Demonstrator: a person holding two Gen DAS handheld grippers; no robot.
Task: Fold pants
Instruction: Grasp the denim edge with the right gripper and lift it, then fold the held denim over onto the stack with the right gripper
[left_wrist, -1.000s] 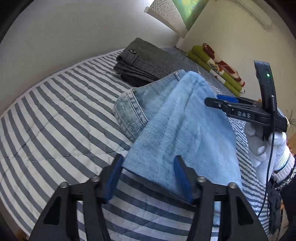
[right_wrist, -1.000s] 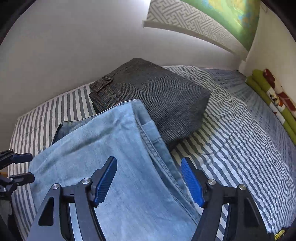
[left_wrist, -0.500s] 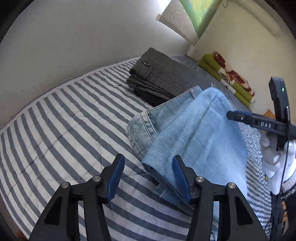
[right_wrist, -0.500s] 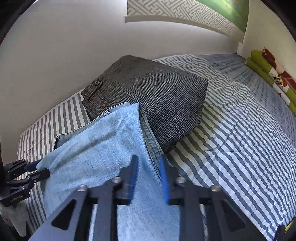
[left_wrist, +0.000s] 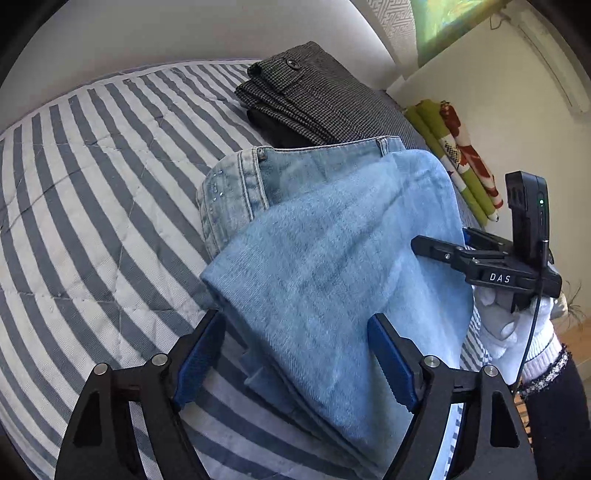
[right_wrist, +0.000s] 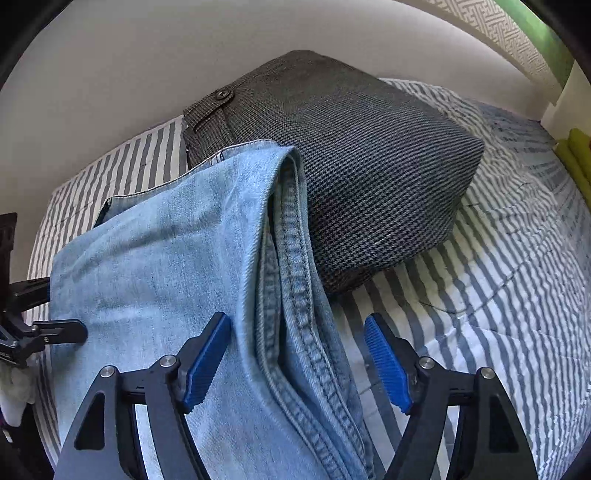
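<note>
Both grippers' jaws just opened — jeans (left_wrist: 332, 280) between

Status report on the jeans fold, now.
Left gripper and right gripper open, jaws just widened, denim between pads, unclamped. Jeans folded on striped bed. Grey folded trousers butt against the jeans' far end.

Light blue jeans (left_wrist: 332, 258) are lying on a grey-and-white striped bed (left_wrist: 92, 184), beside dark grey houndstooth trousers (right_wrist: 351, 166); black tools are showing blue pads (right_wrist: 388, 365).

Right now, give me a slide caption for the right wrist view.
Open right gripper straddling folded jeans beside grey trousers on a striped bed.
</note>
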